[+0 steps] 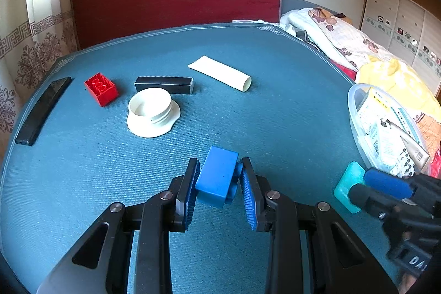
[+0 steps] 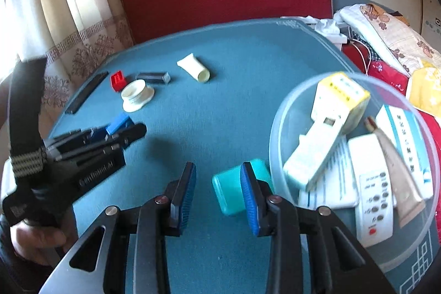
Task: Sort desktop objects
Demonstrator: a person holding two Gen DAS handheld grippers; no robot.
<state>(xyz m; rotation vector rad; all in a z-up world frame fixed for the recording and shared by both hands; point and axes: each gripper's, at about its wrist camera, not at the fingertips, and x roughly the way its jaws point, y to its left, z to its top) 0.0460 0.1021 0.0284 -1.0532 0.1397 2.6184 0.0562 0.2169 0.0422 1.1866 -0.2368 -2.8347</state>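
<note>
Your left gripper [image 1: 219,182] jaws are clamped on the blue brick [image 1: 217,175], above the worktop [image 1: 248,59]. Your right gripper [image 2: 219,197] jaws stand open, straddling the teal box [image 2: 234,186] beside the bowl [image 2: 278,123]; close squarely next.

Blue brick [image 1: 217,178], teal box [image 2: 230,190], red brick [image 1: 101,88].

Blue brick [image 1: 217,177]: held tilted, lower centre of left view.
Teal box [image 2: 233,188]: lower centre of right view, beside clear bowl [image 2: 278,128].
Red brick [image 1: 101,88], white cap [image 1: 153,112], black bar [image 1: 164,84], white tube [image 1: 220,73]: spread across upper left.
</note>
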